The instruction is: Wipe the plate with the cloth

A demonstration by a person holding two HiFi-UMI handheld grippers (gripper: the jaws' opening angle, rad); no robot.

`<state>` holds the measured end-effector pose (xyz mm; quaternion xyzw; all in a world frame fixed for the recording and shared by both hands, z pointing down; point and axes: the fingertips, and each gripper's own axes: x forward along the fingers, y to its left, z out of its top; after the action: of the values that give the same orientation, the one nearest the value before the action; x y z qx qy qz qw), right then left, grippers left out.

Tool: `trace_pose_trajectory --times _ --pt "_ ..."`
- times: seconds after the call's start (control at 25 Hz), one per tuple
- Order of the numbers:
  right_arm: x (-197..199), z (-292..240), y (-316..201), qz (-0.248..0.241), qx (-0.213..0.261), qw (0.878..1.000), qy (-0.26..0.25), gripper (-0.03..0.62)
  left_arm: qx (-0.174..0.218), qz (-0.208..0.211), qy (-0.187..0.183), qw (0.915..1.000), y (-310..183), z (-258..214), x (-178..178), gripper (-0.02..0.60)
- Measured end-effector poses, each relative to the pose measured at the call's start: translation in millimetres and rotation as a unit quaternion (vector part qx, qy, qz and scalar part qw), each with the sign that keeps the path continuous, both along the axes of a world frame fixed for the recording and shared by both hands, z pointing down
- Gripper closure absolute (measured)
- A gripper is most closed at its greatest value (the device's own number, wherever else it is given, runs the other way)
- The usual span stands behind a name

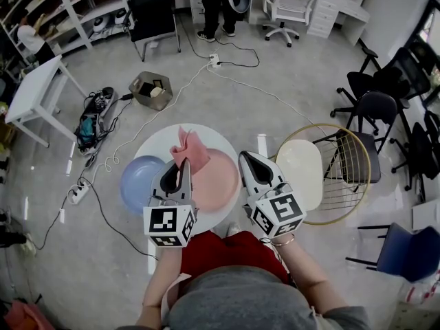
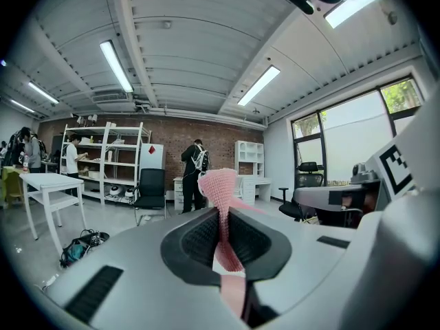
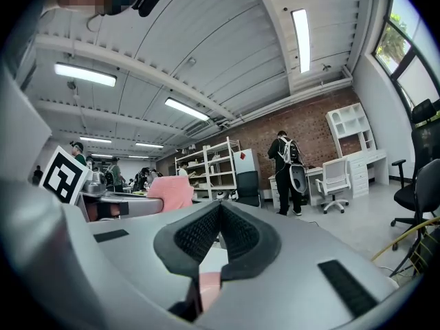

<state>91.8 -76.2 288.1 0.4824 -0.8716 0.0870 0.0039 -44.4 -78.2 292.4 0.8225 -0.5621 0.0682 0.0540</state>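
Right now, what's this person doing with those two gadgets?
A person holds a gripper in each hand over a small round table. The left gripper is clamped on a pink cloth, held above the pink plate; a blue plate sits beside it. The right gripper is shut and empty.

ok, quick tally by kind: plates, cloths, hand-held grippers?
Plates: 2, blue plate and pink plate
Cloths: 1, pink cloth
Hand-held grippers: 2, left hand-held gripper, clamped on the cloth, and right hand-held gripper
Total: 5

Round white table (image 1: 155, 143), blue plate (image 1: 139, 182) and pink plate (image 1: 217, 185) on it
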Motion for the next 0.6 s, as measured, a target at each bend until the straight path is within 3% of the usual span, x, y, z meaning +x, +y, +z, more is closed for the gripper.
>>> trace_pose_trajectory --times 0.6 --pt "-1.8 -6.9 4.4 -0.012 0.013 1.0 0.01 0.566 0.002 -0.012 -0.006 0.9999 6.9 -6.3 -0.4 0.548"
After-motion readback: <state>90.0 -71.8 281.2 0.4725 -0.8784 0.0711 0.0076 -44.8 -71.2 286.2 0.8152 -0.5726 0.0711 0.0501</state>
